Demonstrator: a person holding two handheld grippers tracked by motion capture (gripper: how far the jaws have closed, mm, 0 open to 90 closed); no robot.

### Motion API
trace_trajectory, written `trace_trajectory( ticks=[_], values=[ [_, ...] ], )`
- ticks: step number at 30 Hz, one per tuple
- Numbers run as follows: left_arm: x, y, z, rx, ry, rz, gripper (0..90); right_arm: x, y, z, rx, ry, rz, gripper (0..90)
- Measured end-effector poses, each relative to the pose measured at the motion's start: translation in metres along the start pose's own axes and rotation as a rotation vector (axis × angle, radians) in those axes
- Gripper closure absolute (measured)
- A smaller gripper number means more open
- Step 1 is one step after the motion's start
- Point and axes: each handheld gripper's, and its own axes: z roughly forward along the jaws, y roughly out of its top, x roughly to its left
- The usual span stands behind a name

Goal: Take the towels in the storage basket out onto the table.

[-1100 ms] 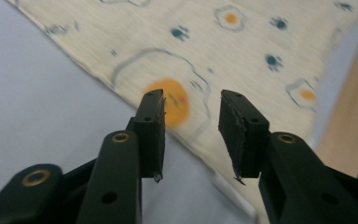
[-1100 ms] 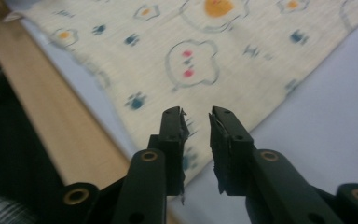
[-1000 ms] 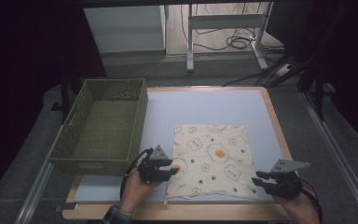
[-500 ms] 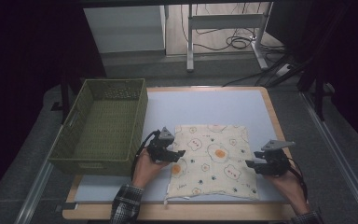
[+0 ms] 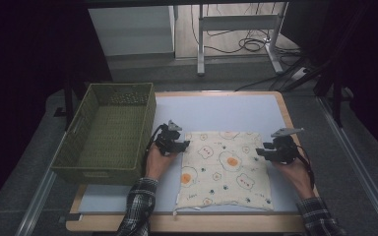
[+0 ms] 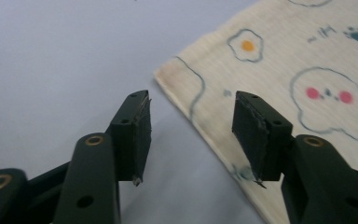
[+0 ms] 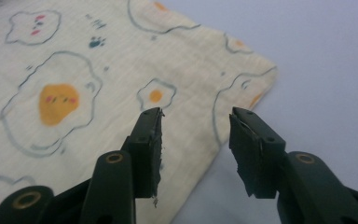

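The printed cloth [image 5: 225,168] lies flat near the desk's [image 5: 226,108] front edge. The left claw [image 6: 191,126] and right claw [image 7: 196,144] hang wide open and empty, each straddling a far corner. This looks like the approach; next, lower and pinch both corners.

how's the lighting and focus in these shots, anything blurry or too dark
High view: dim overall, the surroundings near black; the table and printed cloth are the brightest parts, the basket is murky. Left gripper view: evenly lit, no glare; the cloth's prints look soft while the left tongs are sharp. Right gripper view: similar, with the right tongs crisp and the cloth slightly soft.
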Motion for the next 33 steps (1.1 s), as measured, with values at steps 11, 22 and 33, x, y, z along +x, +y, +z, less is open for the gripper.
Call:
trace_trajectory(
  ticks=[11, 22, 33],
  values=[
    [0.01, 0.008, 0.024, -0.021, 0.017, -0.047, 52.4, -0.04, 0.02, 0.019, -0.023, -0.033, 0.089, 66.2],
    [0.013, 0.014, 0.035, -0.032, 0.048, -0.054, 52.6, -0.044, 0.03, 0.049, 0.009, -0.075, 0.076, 65.9],
    [0.012, 0.019, 0.033, 0.007, -0.022, -0.096, 86.1, -0.033, 0.034, 0.056, 0.053, -0.077, 0.063, 87.0]
  ],
)
